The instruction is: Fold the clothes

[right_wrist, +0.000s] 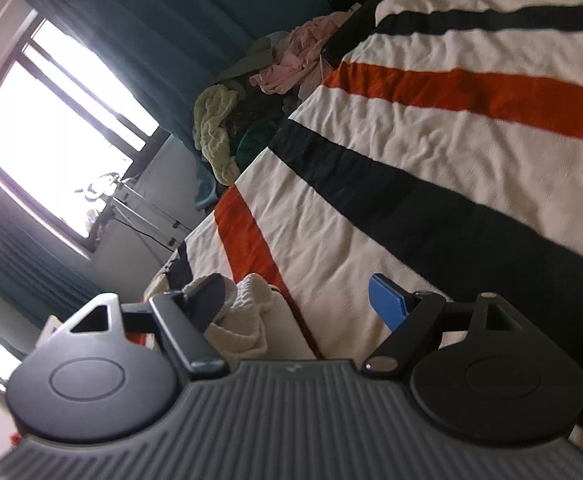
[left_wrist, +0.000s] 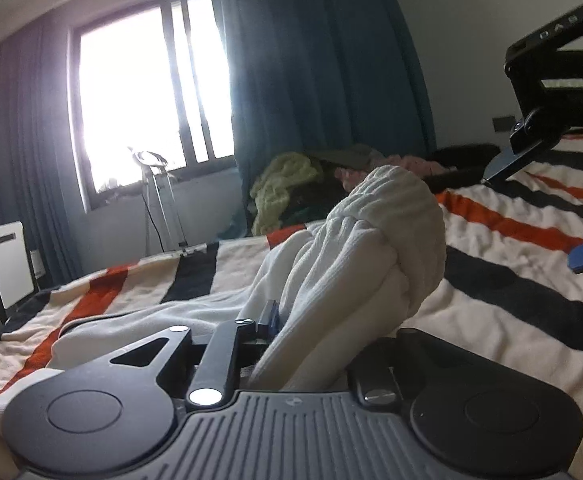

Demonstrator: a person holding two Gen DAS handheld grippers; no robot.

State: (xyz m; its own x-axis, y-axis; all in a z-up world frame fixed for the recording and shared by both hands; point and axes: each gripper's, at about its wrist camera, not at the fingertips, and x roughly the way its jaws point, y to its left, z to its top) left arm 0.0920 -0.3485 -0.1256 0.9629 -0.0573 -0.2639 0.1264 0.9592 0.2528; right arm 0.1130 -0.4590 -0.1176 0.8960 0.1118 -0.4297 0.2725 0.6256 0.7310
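A white ribbed knit garment lies bunched on the striped bed cover. My left gripper is shut on a fold of this garment and lifts it into a hump; the cloth hides its right finger. In the right wrist view my right gripper is open and empty, tilted on its side just over the bed, with the garment lying near its left finger. The right gripper also shows in the left wrist view at the far right, above the bed.
A pile of other clothes, yellow-green and pink, sits at the bed's far edge by blue curtains. A bright window and a metal stand are at the left. A white panel stands by the bed corner.
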